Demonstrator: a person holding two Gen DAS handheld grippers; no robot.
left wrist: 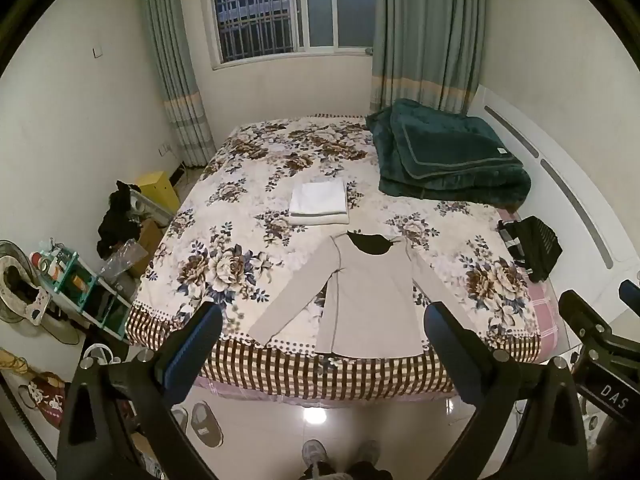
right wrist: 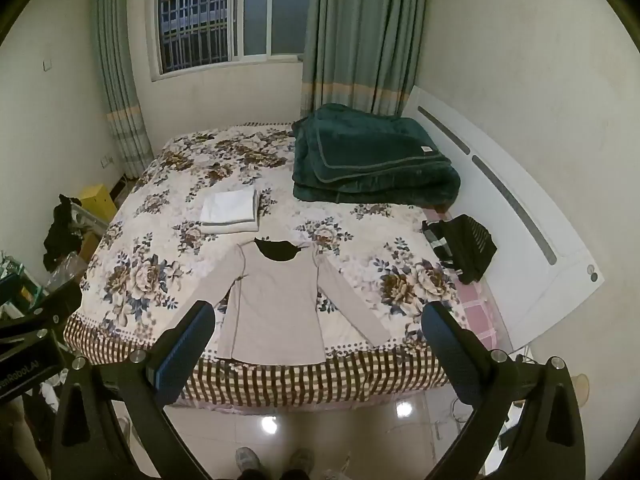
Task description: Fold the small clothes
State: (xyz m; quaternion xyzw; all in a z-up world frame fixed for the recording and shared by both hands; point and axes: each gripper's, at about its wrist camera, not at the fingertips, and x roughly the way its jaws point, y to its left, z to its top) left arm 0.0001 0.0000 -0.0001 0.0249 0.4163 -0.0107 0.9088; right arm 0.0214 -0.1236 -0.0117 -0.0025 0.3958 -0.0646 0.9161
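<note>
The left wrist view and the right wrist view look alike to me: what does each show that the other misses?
Only the left: a fan, slippers, and the right gripper's body at the edge. Only the right: the headboard's end, the left gripper's body. Both: the shirt flat on the bed, a white stack, a green blanket, and open jaws on each gripper.

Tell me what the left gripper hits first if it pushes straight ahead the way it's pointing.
Probably the beige long-sleeved top lying flat near the bed's front edge; the open left gripper is centred on its lower body. Depth is uncertain.

Black tool (left wrist: 323, 316) frames w/ blue pads (left wrist: 188, 344), silver screws
</note>
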